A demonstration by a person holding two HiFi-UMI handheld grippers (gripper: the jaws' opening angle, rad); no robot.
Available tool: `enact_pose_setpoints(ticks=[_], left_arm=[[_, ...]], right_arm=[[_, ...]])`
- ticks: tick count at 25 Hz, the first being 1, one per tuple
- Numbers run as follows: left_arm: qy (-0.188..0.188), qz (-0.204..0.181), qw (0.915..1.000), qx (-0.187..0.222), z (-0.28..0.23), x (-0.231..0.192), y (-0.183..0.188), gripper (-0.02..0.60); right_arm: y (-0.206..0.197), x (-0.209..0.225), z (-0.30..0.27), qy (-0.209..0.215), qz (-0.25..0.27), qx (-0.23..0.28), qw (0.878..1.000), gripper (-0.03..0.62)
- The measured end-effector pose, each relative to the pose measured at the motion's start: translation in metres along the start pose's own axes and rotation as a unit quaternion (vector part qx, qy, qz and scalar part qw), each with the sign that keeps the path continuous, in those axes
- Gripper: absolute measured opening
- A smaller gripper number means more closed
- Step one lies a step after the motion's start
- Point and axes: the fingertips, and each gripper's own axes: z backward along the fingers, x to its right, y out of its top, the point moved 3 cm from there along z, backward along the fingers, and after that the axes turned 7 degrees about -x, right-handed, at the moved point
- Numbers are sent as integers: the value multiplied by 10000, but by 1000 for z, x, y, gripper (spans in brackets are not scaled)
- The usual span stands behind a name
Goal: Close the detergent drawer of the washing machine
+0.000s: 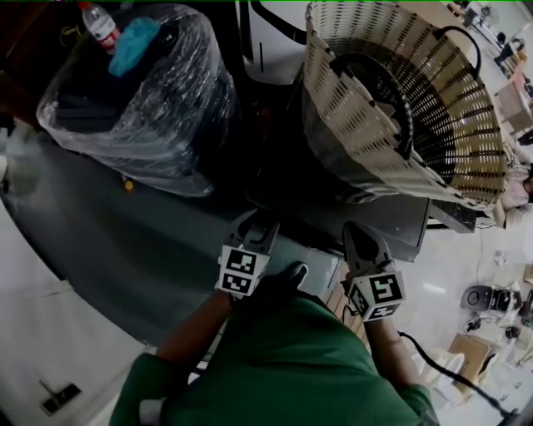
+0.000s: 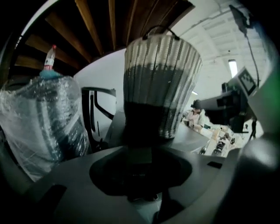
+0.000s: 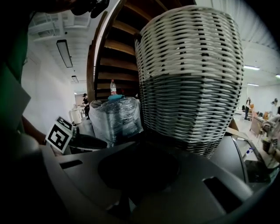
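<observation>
Left tool (image 1: 256, 218): jaws look apart and nothing shows between them in the left gripper view, so it holds nothing. Right tool (image 1: 360, 229): in the head view it tapers to one tip, but its own view is too dark at the jaws, so I cannot tell whether it is open or closed. Nothing is seen held in it.

Both tools point at the front edge of the dark grey washing machine (image 1: 400, 218). A pale grey panel (image 1: 321, 260) lies between the two tools, just behind their tips. It is likely the detergent drawer, but I cannot tell whether it is in or out. Neither tool clearly touches it.

A wicker laundry basket (image 1: 400, 108) stands on the machine, straight ahead of the right tool. A plastic-wrapped bundle (image 1: 141, 100) is ahead and to the left of the left tool, with a bottle (image 1: 100, 25) on top. The person's green top (image 1: 291, 366) is behind both tools.
</observation>
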Motion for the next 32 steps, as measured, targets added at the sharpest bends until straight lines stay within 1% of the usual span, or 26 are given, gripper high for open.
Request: enact_pose_setpoints(ticks=[1, 2, 3, 5, 7, 12, 14, 16, 20, 26, 32], left_arm=[[-51, 6, 9997, 238, 13, 4, 13, 141], [-150, 4, 9987, 497, 27, 9, 28, 59], [-277, -33, 9968, 749, 40, 16, 42, 43], [-459, -216, 9921, 1144, 61, 30, 68, 29], [-505, -401, 9881, 1399, 76, 39, 85, 29], [-417, -980, 9787, 1757, 106, 52, 110, 28], [-397, -1120, 9758, 1837, 115, 54, 117, 28], [-372, -1118, 9752, 1874, 119, 54, 120, 28], [-347, -1010, 9780, 1793, 118, 53, 116, 29], [-346, -964, 9808, 1657, 113, 55, 108, 28], [-337, -920, 9819, 1620, 108, 57, 106, 29]], right_arm=[[2, -3, 4, 17, -41, 36, 10000, 25], [6, -6, 8, 35, -79, 84, 9999, 25], [11, -9, 12, 52, -105, 158, 9998, 26], [23, -14, 20, 75, -69, 356, 9993, 25], [36, -19, 28, 97, 57, 565, 9983, 25], [63, -26, 55, 73, 189, 1085, 9939, 25], [70, -27, 64, 8, 253, 1231, 9921, 25], [73, -27, 69, -42, 336, 1316, 9907, 25], [69, -26, 68, -83, 368, 1304, 9907, 25], [59, -22, 69, -124, 357, 1165, 9925, 25], [57, -19, 69, -91, 351, 1159, 9926, 25]])
